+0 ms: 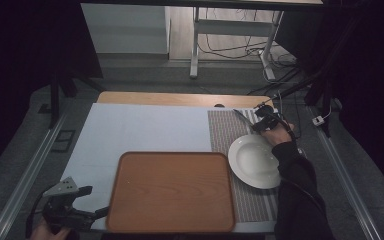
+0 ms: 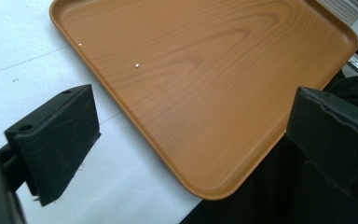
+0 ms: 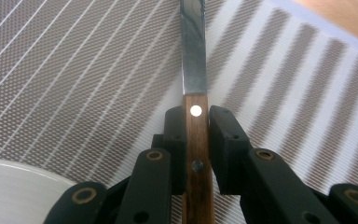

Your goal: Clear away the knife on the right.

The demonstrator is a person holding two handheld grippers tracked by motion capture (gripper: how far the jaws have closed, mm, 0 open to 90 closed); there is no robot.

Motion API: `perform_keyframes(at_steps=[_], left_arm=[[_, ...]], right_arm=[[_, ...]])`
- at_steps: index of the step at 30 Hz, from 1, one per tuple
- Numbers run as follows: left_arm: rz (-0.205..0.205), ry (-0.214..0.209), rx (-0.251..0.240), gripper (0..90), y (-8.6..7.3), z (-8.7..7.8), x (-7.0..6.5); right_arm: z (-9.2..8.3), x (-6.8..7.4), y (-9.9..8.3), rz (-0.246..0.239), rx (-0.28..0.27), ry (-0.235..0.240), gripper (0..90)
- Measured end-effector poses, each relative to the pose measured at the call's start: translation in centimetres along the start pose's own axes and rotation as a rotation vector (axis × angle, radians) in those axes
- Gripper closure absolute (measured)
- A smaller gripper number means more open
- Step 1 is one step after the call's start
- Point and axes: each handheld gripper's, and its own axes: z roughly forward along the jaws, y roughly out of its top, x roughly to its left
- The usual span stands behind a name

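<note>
While the right tongs (image 3: 196,140) gripped a knife (image 3: 195,70) by its wooden handle over the striped mat (image 3: 74,84), beside the white plate (image 1: 254,161), left tongs (image 2: 191,135) wide open, empty, near the tray (image 2: 205,84).

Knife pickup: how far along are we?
Done: the right gripper has its jaws shut on the wooden handle of the knife, over the striped placemat beyond the white plate. In hand: that grip; whether the knife has lifted off the mat cannot be told. Left: carrying it off, probably; the wooden tray holds nothing. The left gripper waits open at the tray's corner.
</note>
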Motion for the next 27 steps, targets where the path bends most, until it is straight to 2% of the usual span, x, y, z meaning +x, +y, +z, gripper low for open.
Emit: perform_keyframes(at_steps=[5, 7, 8, 10, 12, 15, 20, 27], left_arm=[[0.002, 0.001, 0.001, 2.4, 0.0, 0.0, 0.0], [0.002, 0.001, 0.001, 2.4, 0.0, 0.0, 0.0], [0.002, 0.001, 0.001, 2.4, 0.0, 0.0, 0.0], [0.002, 0.001, 0.001, 2.5, 0.0, 0.0, 0.0], [0.002, 0.001, 0.002, 2.5, 0.1, 0.0, 0.0], [0.003, 0.002, 0.002, 2.4, 0.1, 0.1, 0.0], [0.004, 0.002, 0.003, 2.5, 0.1, 0.1, 0.0], [0.004, 0.003, 0.001, 2.4, 0.1, 0.1, 0.0]], right_arm=[[-1.6, -1.9, -1.0, 0.068, -0.032, -0.013, 78.2], [-1.9, -2.3, -1.1, 0.08, -0.034, -0.015, 78.2], [-2.4, -2.9, -1.5, 0.106, -0.05, -0.018, 78.2], [-2.7, -3.2, -1.7, 0.121, -0.055, -0.015, 78.2], [-3.5, -3.8, -2.2, 0.16, -0.075, -0.008, 78.2], [-3.9, -3.9, -2.4, 0.177, -0.085, 0.005, 78.2], [-4.7, -3.1, -2.7, 0.195, -0.099, 0.03, 78.2], [-5.5, -1.6, -2.8, 0.175, -0.106, 0.041, 78.1]])
